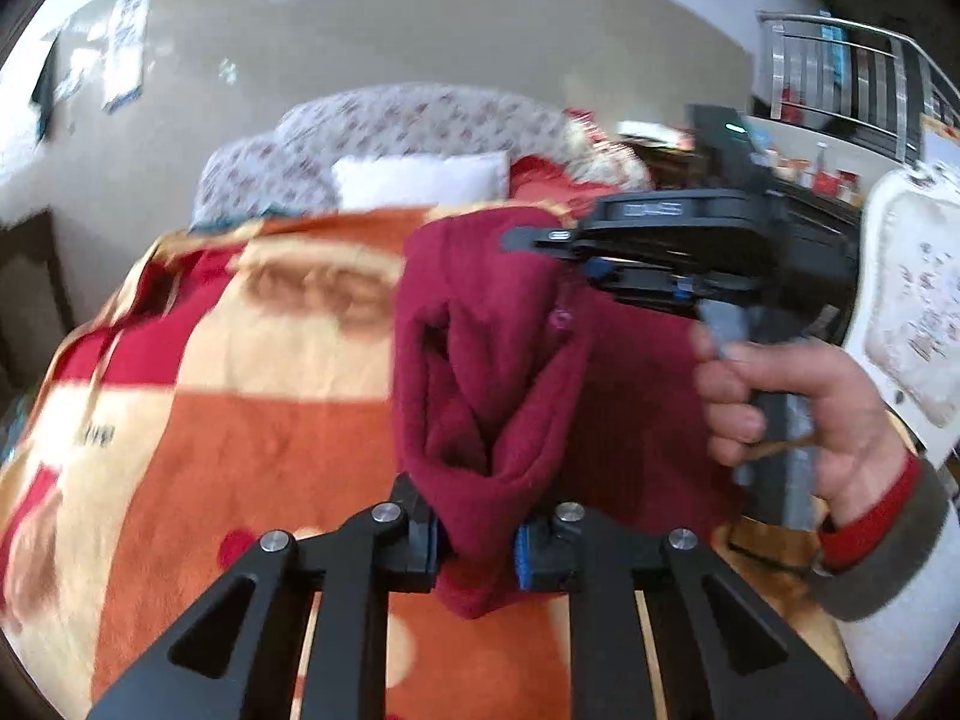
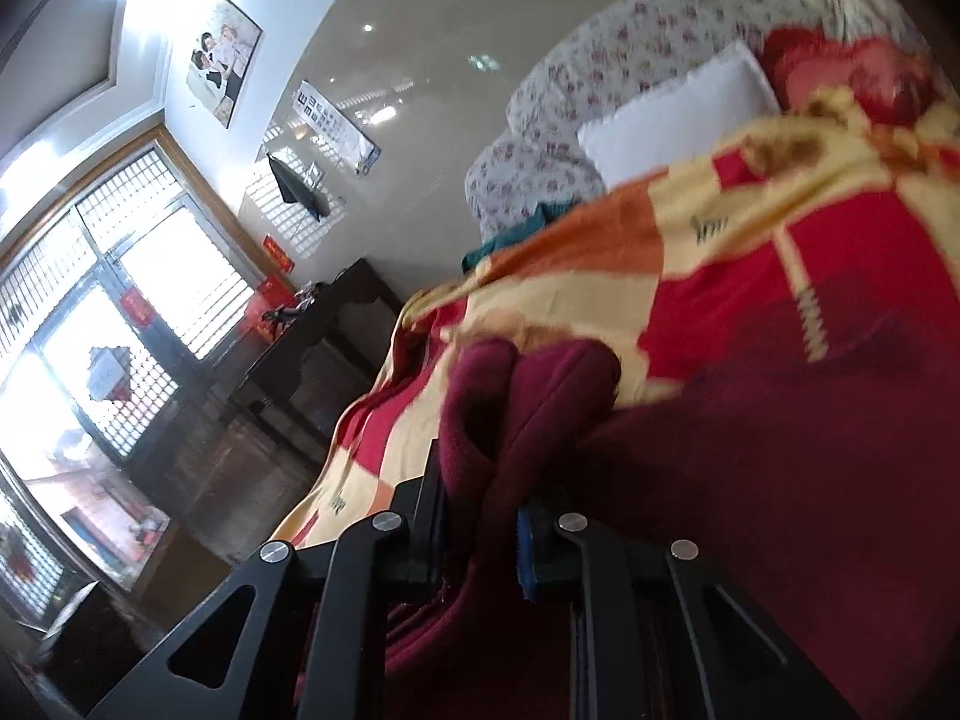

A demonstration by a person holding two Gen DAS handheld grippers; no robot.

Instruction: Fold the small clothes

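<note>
Maroon fleece garment (image 1: 516,360) hangs bunched, long axis upright, pinched by left hand-held gripper (image 1: 474,546) and right hand-held gripper (image 2: 480,546).

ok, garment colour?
Dark red, maroon fleece garment, held by both grippers. Shows best in the left wrist view.

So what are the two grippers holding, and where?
Both pinch the dark red garment: left gripper on a bunched lower fold, right gripper on another bunched edge.

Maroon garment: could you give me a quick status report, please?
Left gripper and right gripper both shut on maroon garment. Garment lifted above blanket. Nothing in the way.
</note>
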